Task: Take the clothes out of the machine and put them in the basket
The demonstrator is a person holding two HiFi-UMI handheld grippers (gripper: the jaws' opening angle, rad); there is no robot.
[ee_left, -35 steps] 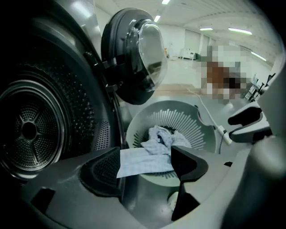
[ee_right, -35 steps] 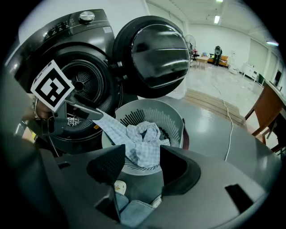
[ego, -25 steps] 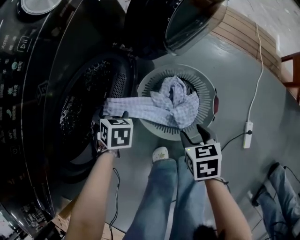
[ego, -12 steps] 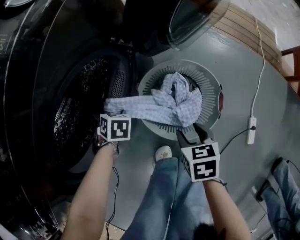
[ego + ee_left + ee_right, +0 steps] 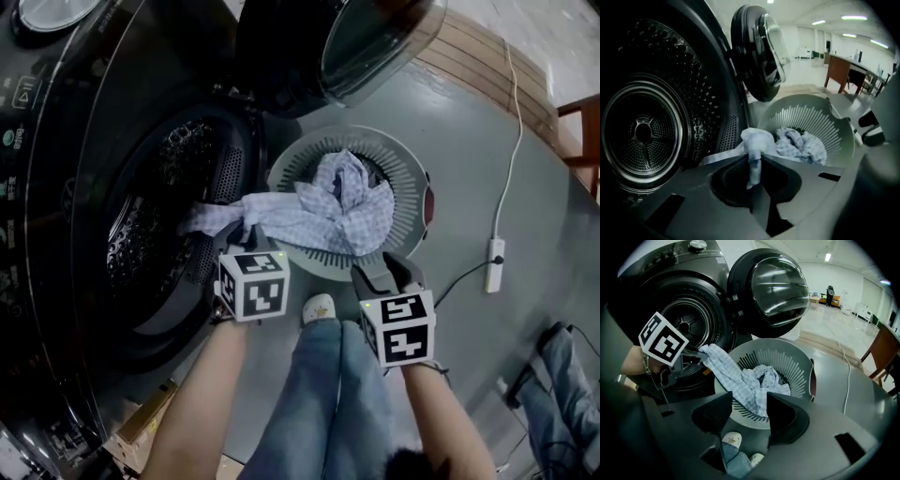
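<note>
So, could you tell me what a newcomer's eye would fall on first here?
The pale checked cloth stands out, draped from the open washing machine across into the round grey basket on the floor. The left gripper has just closed its jaws on the cloth's end at the machine's mouth. The right gripper hangs open and empty near the basket's front rim.

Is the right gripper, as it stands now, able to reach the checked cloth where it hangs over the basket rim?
Probably yes. The right gripper is open and empty, and the cloth hangs over the basket rim just ahead, nothing between.
</note>
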